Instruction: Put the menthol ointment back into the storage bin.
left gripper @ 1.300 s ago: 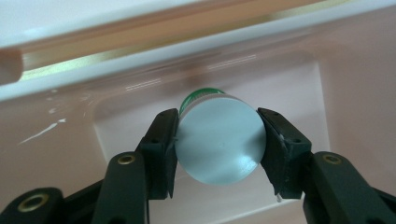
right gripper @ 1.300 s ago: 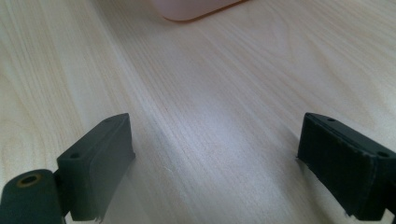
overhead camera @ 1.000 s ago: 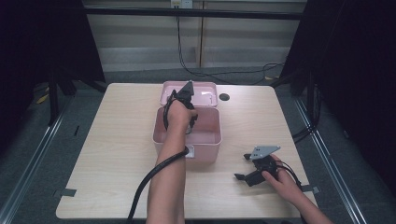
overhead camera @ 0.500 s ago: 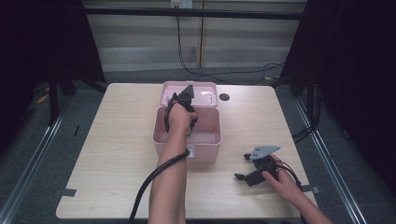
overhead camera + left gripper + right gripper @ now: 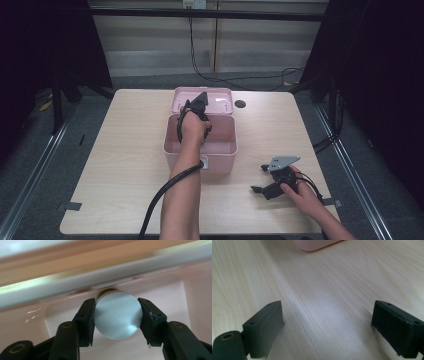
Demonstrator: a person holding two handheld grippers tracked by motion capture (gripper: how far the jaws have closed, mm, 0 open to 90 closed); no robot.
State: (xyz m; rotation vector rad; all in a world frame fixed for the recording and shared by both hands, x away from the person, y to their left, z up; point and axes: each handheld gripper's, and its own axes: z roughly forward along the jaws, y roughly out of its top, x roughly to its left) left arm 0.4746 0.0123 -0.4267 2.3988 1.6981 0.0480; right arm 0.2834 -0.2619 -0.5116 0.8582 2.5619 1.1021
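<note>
My left gripper [image 5: 117,318] clenched a pale round-ended cylinder [image 5: 117,315] inside the pink box [image 5: 172,145]; my right gripper [image 5: 329,330] rested released on the table [image 5: 332,290].

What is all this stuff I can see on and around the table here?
table: one, pale wood, centre of the high view.
box: one, pink, open, mid-table.
lid: one, pink, flipped back behind the box.
round container: one, pale blue-grey end with a green edge, inside the box, clamped between the left jaws.
hole: one, dark, in the tabletop right of the lid.
left gripper: one, black, over the box, shut on the container.
right gripper: one, black, jaws open, low over the table's right side.
</note>
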